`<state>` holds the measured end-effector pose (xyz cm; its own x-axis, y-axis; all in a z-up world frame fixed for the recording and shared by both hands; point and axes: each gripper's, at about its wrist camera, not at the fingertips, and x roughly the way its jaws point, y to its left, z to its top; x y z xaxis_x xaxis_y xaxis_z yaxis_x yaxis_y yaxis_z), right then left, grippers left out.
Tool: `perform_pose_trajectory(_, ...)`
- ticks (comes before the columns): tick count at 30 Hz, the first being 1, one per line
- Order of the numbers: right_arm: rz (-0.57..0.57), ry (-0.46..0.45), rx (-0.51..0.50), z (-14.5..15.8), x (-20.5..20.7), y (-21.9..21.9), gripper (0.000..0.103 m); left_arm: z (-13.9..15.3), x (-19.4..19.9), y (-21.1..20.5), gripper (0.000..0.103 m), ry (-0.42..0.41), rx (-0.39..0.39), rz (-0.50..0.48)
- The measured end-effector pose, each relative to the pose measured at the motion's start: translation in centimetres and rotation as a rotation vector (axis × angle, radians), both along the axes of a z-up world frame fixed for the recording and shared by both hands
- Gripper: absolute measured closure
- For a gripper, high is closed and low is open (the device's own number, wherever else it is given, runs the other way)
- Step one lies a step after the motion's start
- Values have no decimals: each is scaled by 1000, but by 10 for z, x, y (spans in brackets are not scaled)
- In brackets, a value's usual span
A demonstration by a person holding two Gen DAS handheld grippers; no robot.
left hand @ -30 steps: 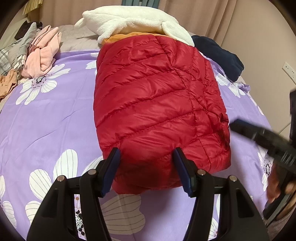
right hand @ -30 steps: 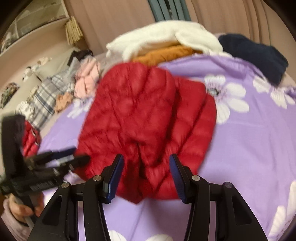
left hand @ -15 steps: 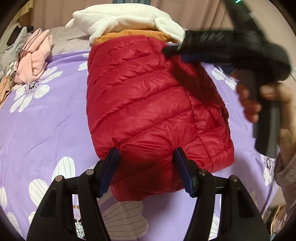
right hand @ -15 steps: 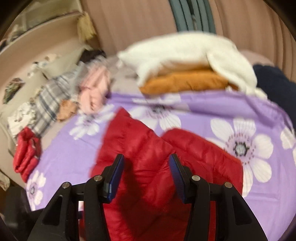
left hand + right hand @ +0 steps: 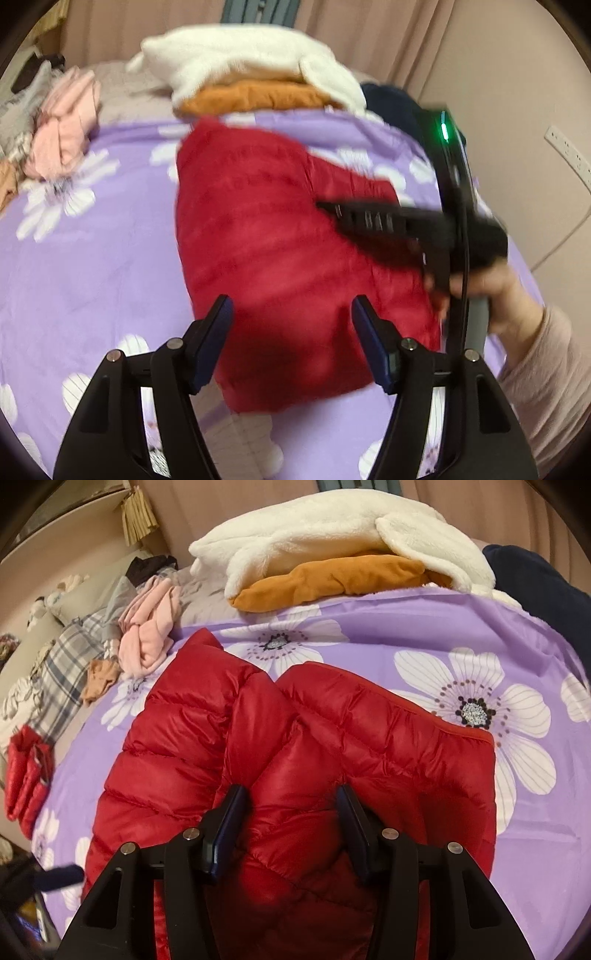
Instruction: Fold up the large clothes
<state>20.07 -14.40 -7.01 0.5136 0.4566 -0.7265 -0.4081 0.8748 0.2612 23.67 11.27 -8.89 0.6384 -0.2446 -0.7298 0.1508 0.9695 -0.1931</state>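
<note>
On the purple floral bedspread [image 5: 388, 627], the red down jacket [image 5: 229, 738] looks way shorter than it did a second ago: back then it ran long, right up to the stack of folded clothes at 12 o'clock, and half a second ago the right gripper [image 5: 290, 819] was up at that far end. Now the top part is doubled over toward the near hem, and a clear strip of bedspread shows between the jacket and the orange fleece [image 5: 332, 579] under the white fluffy one [image 5: 332, 528]. So I'd say the lengthwise fold just went over. From the right wrist cam, the right gripper's jaws are spread apart with a puffy ridge of jacket bulging up between them, the pads pressed against it on both sides; it reads more like pushing down into the fabric than a real pinch, but I can't say for sure. In the left cam (blurry) that same gripper sits at about 3 o'clock, lying across the jacket. The left gripper [image 5: 291, 339] hangs at the near hem, 6 o'clock, jaws wide open, holding nothing. Probably next is squashing the air out and squaring the edges, since down springs back. The folded top layer looks a bit skewed, one corner poking toward 11 o'clock.
</note>
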Motion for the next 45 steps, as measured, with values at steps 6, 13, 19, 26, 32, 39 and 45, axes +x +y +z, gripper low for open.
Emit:
perform_pose_trajectory(6,-13,-18,43,-2,-4,-9,53,4,56,17,38,-17,5,94)
perform_pose_trajectory(13,-14,-31,62,-7,-4,-14,53,-23,108,15,45,69,5,120)
perform_pose_trajectory(19,-44,-33,64,2,-11,-23,53,-28,114,4,45,78,64,88)
perform_pose_trajectory(26,-42,-89,123,29,-44,-46,51,-29,114,11,45,82,31,104)
perform_pose_trajectory(32,-93,-16,42,-3,-34,-47,50,-30,112,2,45,70,59,104)
perform_pose_trajectory(39,-116,35,172,9,-49,-72,47,-28,110,4,45,73,57,124)
perform_pose_trajectory(45,-192,153,357,-8,-65,-110,27,-27,105,6,45,76,45,131)
